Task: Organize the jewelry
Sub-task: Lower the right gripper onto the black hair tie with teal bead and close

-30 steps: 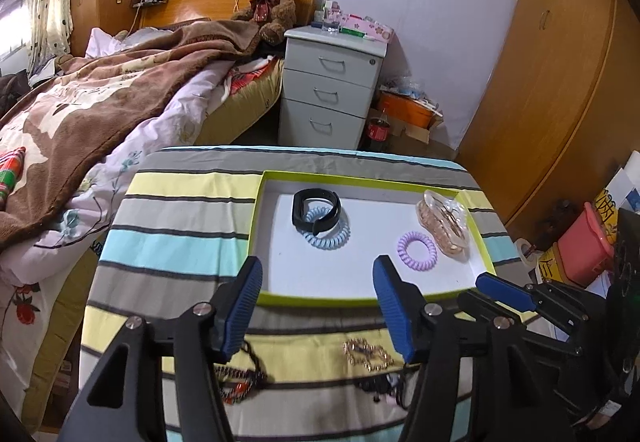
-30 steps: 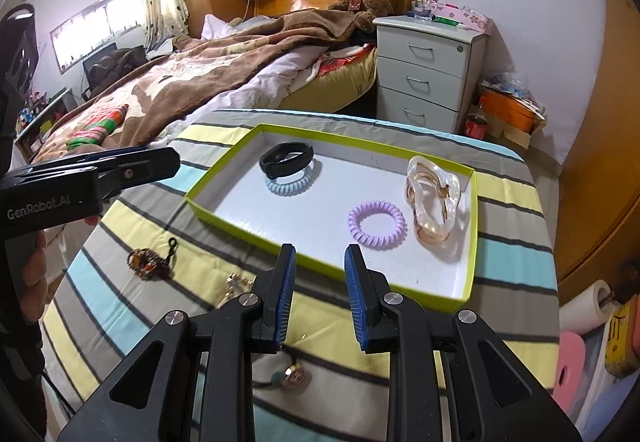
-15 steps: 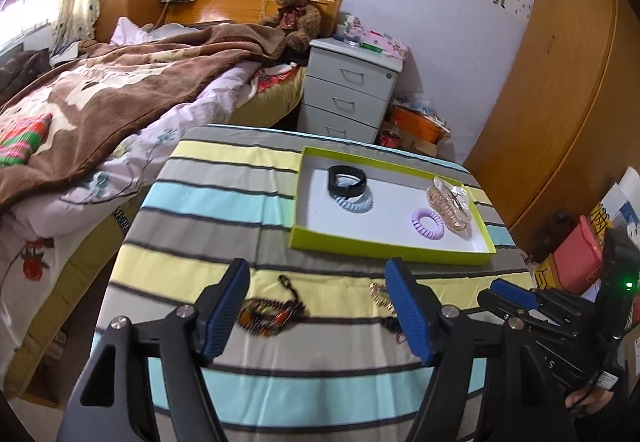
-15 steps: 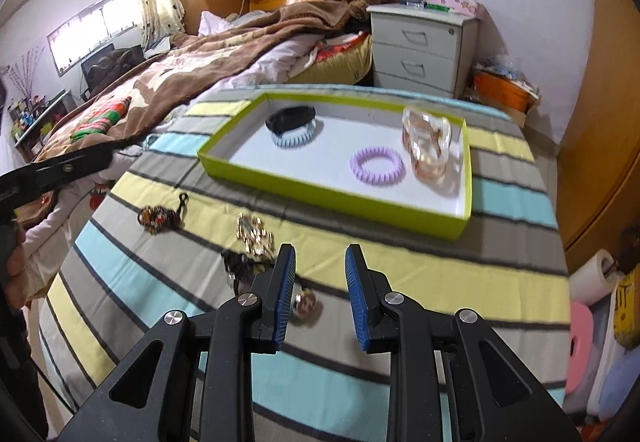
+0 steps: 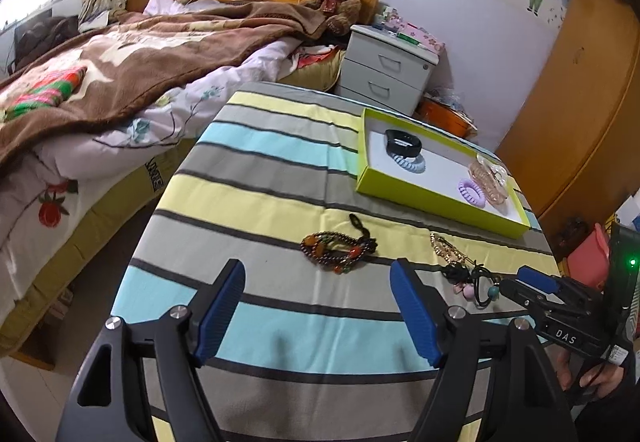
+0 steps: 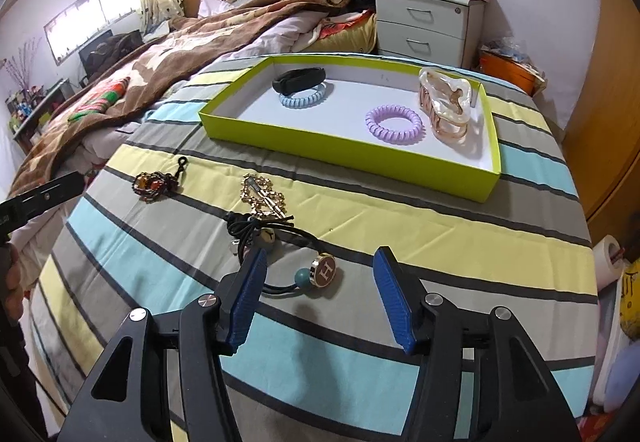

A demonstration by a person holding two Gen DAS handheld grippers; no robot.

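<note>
A lime tray (image 6: pixel 344 152) (image 5: pixel 436 200) holds a black band (image 6: pixel 298 80), a blue coil tie (image 6: pixel 306 98), a purple coil tie (image 6: pixel 394 124) and a clear hair claw (image 6: pixel 446 106). On the striped cloth lie a beaded bracelet (image 5: pixel 338 248) (image 6: pixel 154 182), a gold clip (image 6: pixel 262 196) (image 5: pixel 446 248) and black hair ties with a round "H" charm (image 6: pixel 326 270). My right gripper (image 6: pixel 320 298) is open and empty, just short of the H charm. My left gripper (image 5: pixel 320 310) is open and empty, below the bracelet.
The table's striped cloth (image 5: pixel 260 182) ends near a bed with a brown blanket (image 5: pixel 120 70) on the left. A grey nightstand (image 6: pixel 428 22) stands behind. A wooden wardrobe (image 5: pixel 580 102) and a pink bin (image 5: pixel 588 262) are at the right.
Both grippers have pulled back from the tray toward the near table edge. My right gripper has opened wide near the hair ties. My left gripper stayed open.
</note>
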